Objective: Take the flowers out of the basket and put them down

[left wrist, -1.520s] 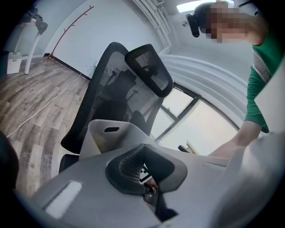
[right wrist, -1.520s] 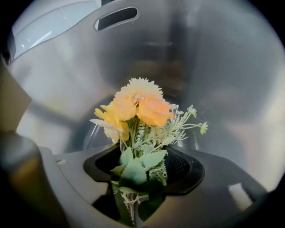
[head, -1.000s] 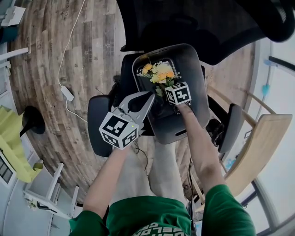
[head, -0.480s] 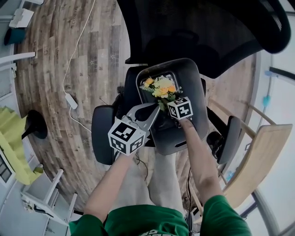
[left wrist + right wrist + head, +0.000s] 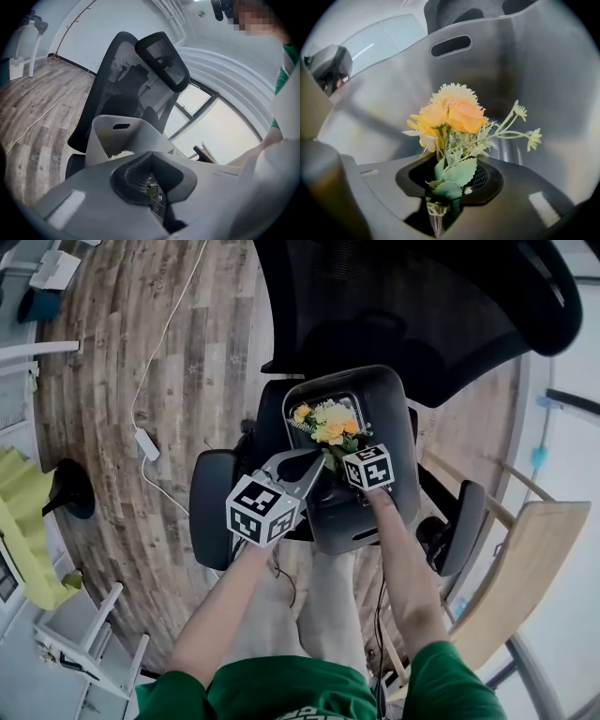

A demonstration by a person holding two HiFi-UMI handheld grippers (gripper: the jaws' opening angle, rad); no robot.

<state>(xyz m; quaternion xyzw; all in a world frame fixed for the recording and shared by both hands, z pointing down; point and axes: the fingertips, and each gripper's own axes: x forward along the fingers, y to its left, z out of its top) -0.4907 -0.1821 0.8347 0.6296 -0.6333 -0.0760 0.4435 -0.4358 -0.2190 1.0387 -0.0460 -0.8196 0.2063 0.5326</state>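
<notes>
The right claw (image 5: 443,201) has just been closing and is now pinching the thin stems of the orange-and-yellow rose bouquet with serrated green leaves (image 5: 450,117), which is standing upright inside the smooth grey plastic basket (image 5: 534,70). The basket is sitting on the black mesh office chair (image 5: 403,306). The left claw (image 5: 151,157) is hovering by the basket's rim, its ribbed jaws drawn together on nothing.

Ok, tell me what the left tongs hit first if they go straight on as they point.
Most likely the far wall of the grey basket, beside the flowers; depth is unclear.
</notes>
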